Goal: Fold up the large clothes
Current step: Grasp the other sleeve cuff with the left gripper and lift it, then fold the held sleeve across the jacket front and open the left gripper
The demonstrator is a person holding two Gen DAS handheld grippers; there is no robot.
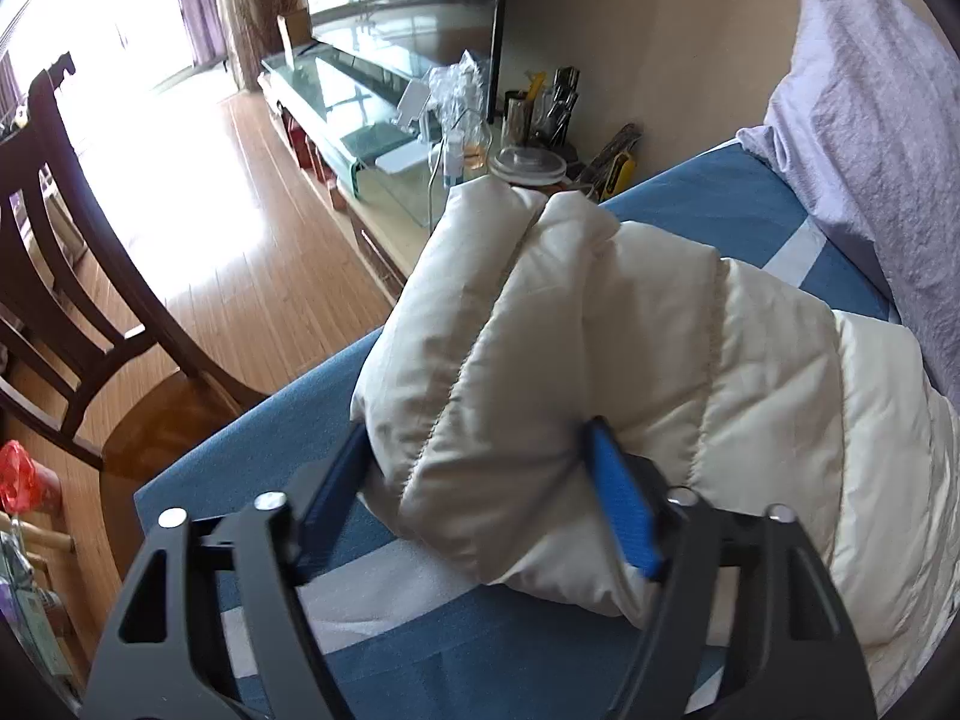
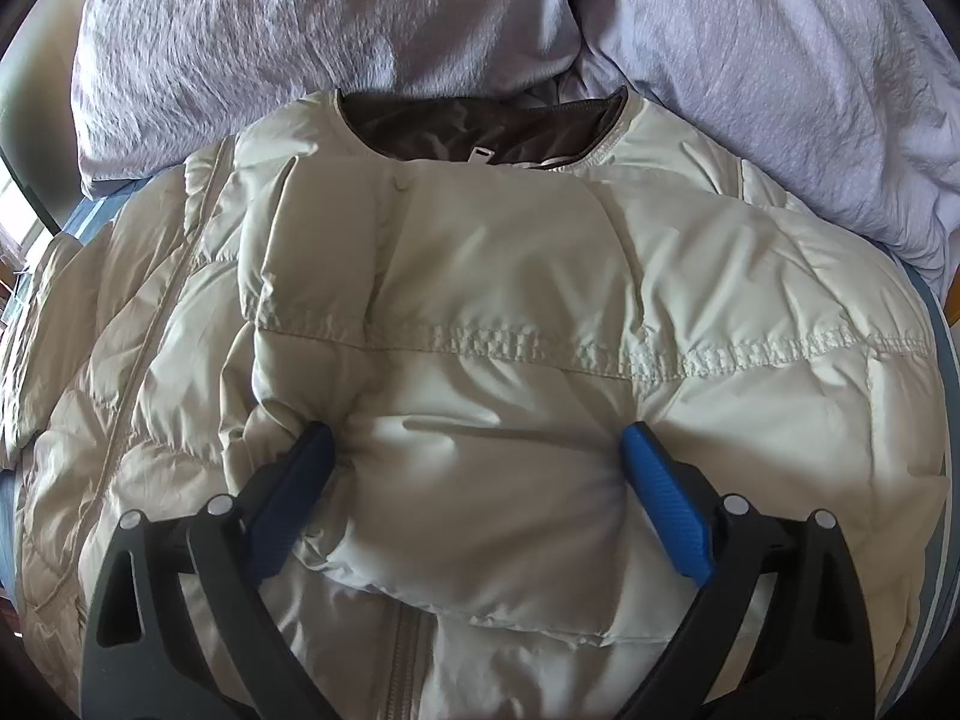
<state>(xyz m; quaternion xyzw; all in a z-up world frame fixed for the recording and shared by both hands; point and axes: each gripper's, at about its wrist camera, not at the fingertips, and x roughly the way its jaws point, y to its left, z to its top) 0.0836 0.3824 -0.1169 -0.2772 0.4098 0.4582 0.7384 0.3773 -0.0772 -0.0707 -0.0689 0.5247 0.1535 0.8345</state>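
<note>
A cream quilted puffer jacket lies on a bed with a blue cover. Its brown-lined collar points toward the pillows. In the left wrist view the jacket's left sleeve bulges up between the fingers of my left gripper, whose jaws are wide apart around the padded sleeve. In the right wrist view my right gripper has its jaws wide apart, with a folded-over right sleeve puffed up between the blue pads. Whether either gripper pinches the fabric is unclear.
Lilac pillows lie at the head of the bed. To the left stand a dark wooden chair, a glass-topped TV stand with a cluttered end, and wooden floor. The bed edge runs beside the chair.
</note>
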